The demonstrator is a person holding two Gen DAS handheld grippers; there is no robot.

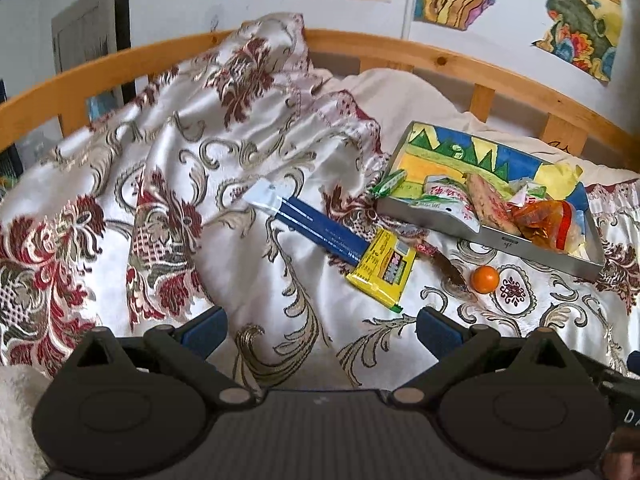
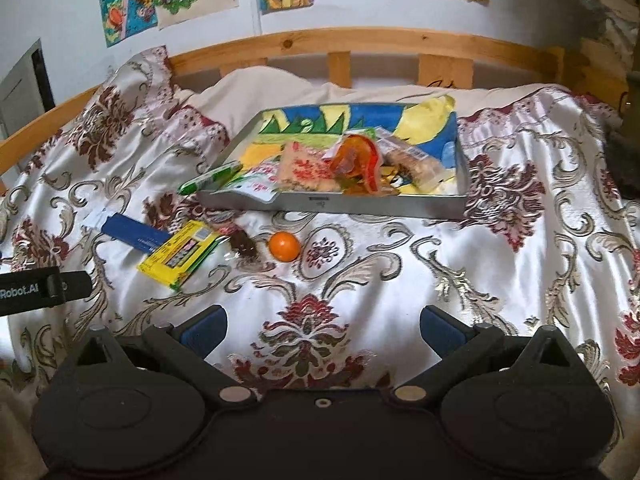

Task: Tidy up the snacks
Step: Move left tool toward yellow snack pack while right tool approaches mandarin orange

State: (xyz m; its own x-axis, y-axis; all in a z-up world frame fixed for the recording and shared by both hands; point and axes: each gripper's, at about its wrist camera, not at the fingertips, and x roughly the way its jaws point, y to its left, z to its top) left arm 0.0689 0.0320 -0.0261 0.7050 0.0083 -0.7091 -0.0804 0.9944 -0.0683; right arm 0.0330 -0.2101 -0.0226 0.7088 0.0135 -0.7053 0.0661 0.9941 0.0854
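Observation:
A grey tray [image 2: 360,202] [image 1: 496,240] with a colourful drawing inside holds several snack packets. On the bedspread in front of it lie a yellow snack packet [image 2: 180,254] [image 1: 382,266], a blue packet [image 2: 132,233] [image 1: 316,228], a dark brown snack [image 2: 244,246] [image 1: 450,268] and a small orange fruit [image 2: 284,245] [image 1: 485,279]. A green packet [image 2: 210,178] [image 1: 388,181] leans at the tray's left edge. My left gripper [image 1: 320,330] and my right gripper [image 2: 322,330] are both open and empty above the bedspread, short of the loose snacks.
The patterned satin bedspread [image 2: 400,280] is rumpled, with a raised fold [image 1: 224,120] on the left. A wooden bed rail [image 2: 360,42] runs behind the tray. The left gripper's body [image 2: 36,290] shows at the right wrist view's left edge.

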